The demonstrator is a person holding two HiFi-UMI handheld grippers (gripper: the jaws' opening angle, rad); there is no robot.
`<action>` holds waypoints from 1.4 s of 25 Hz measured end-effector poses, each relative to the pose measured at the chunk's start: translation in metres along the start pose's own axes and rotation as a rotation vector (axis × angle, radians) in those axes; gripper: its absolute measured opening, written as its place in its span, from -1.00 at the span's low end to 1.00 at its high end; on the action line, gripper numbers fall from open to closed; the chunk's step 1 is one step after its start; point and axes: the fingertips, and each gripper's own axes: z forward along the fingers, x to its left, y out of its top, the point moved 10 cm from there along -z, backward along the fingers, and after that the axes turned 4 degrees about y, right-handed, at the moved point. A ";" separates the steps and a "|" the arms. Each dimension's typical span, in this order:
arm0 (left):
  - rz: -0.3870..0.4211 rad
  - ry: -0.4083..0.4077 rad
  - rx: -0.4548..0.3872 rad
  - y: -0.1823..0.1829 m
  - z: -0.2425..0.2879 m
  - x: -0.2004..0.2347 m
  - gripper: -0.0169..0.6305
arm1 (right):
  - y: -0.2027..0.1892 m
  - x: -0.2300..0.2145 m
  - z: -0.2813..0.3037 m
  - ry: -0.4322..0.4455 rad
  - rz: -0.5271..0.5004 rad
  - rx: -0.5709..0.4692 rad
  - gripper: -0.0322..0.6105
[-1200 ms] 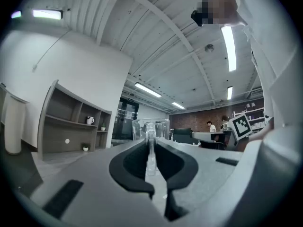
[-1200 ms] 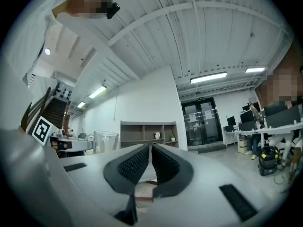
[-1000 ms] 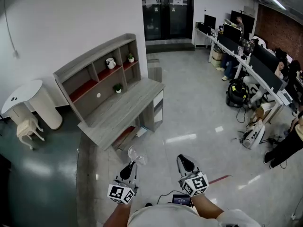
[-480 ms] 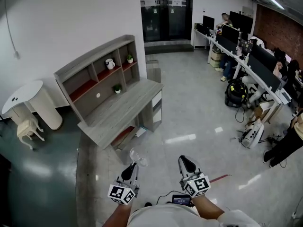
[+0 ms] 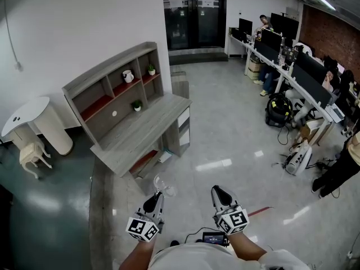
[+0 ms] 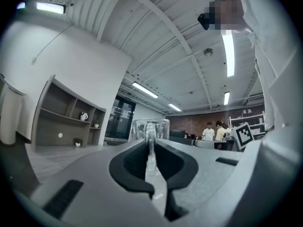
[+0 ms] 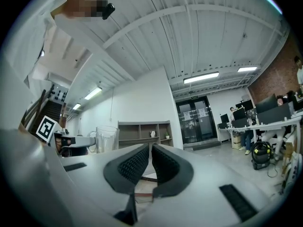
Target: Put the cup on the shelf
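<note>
Glass, clear right through, the cup [image 5: 161, 185] stands upright in the air over the pale floor [image 5: 236, 145]. It sits at the tip of the left gripper [image 5: 156, 198], whose fingers are clamped on its handle. The left gripper view shows that thin glass strip pinched between the dark pads [image 6: 130, 162], with the cup's body just beyond them. The right gripper [image 5: 220, 192] is held beside it, not touching it. Its fingers are drawn together with nothing between them.

The shelf [image 5: 112, 86] is well apart from the cup, farther off to the left against the white wall, standing on a grey desk [image 5: 143, 129]. A white jug [image 5: 128, 76] and two small plants [image 5: 151, 70] sit in its compartments. Left of it stands a round white table [image 5: 25, 114]. Along the right side run workstations [image 5: 315, 83] with screens and seated people. Dark glass doors [image 5: 194, 13] close off the far end.
</note>
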 end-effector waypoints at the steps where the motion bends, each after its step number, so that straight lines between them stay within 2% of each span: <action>1: -0.001 -0.003 -0.004 0.001 0.002 -0.002 -0.88 | 0.000 -0.001 -0.001 0.003 0.000 0.002 -0.76; 12: -0.056 0.029 -0.017 -0.006 0.011 -0.016 -0.88 | 0.003 -0.029 -0.010 0.035 0.010 0.005 -0.76; 23: -0.059 0.048 -0.004 -0.020 0.021 -0.040 -0.88 | -0.002 -0.057 -0.023 0.063 0.013 0.020 -0.76; 28: -0.061 0.056 0.021 -0.026 0.025 -0.039 -0.88 | -0.006 -0.064 -0.026 0.057 0.021 0.034 -0.76; 35: -0.054 0.058 0.012 -0.030 0.042 -0.020 -0.88 | -0.012 -0.075 -0.010 0.031 0.021 0.028 -0.76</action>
